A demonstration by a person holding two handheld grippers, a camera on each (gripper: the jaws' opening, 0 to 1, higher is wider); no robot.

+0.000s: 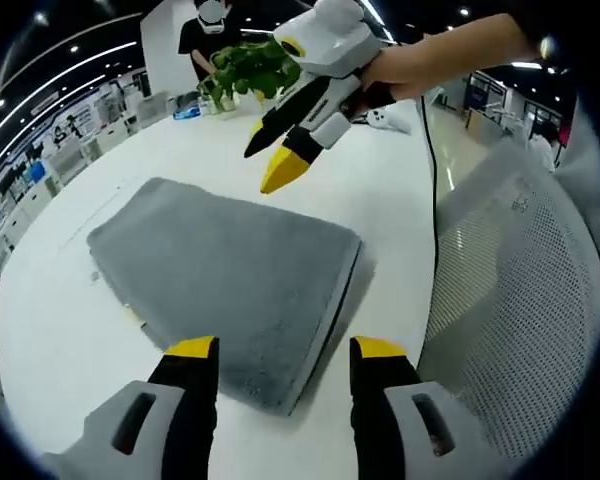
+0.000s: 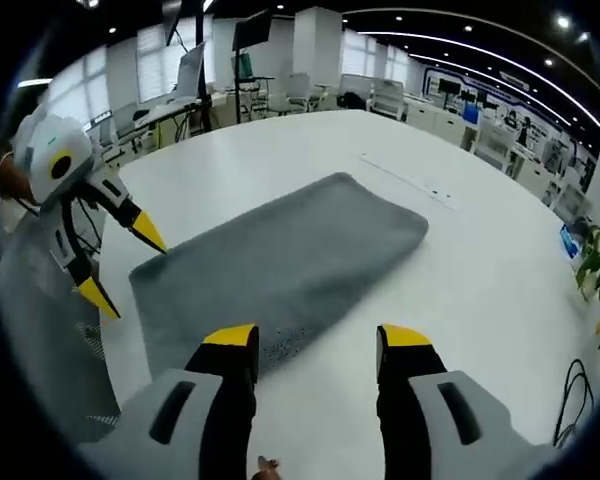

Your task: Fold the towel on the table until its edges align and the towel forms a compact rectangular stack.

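A grey towel lies folded into a thick rectangle on the white table. My left gripper is open, its yellow-tipped jaws hovering over the towel's near edge. The right gripper, held by a hand, hangs above the towel's far side. In the right gripper view the towel stretches away from my open right gripper, whose jaws stand just above its near end. The left gripper is at the towel's left corner, jaws apart, nothing held.
A green plant stands at the table's far end with a person behind it. A grey mesh chair back rises to the right. A black cable runs over the table. A thin white strip lies beyond the towel.
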